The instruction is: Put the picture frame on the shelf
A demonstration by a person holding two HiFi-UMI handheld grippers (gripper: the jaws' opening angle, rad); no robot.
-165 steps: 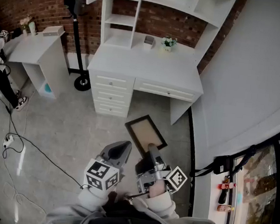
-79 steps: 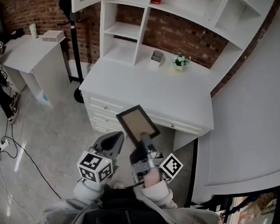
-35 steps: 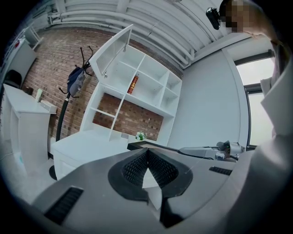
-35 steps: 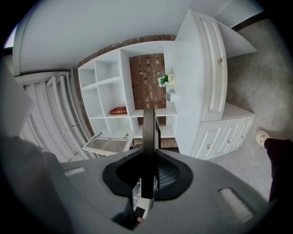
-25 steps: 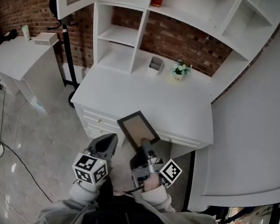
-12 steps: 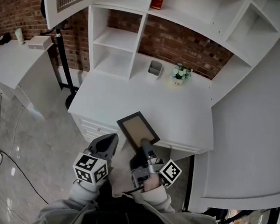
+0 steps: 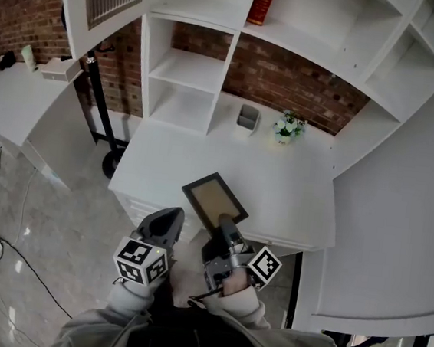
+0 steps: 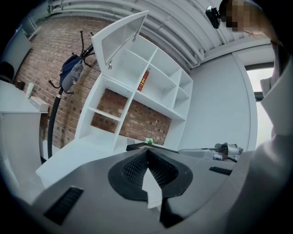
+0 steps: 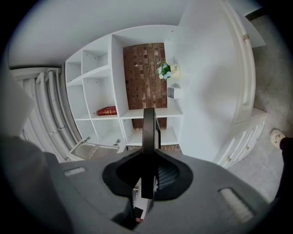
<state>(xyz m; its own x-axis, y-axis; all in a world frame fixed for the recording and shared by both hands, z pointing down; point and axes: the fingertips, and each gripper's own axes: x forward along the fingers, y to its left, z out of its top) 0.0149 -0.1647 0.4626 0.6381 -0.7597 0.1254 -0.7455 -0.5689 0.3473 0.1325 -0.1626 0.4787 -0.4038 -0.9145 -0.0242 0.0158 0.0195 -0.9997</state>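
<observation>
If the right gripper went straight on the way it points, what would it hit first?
Probably the white shelf unit, around its lower cubbies, and the picture frame held in the right gripper would touch before the jaws do; depth is unclear.

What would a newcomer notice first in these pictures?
The dark picture frame, clamped at its near end in the right gripper, hangs above the front edge of the white desk. Behind it a white shelf unit stands against a red brick wall, with a red book high up and a small flower pot on the desk.
</observation>
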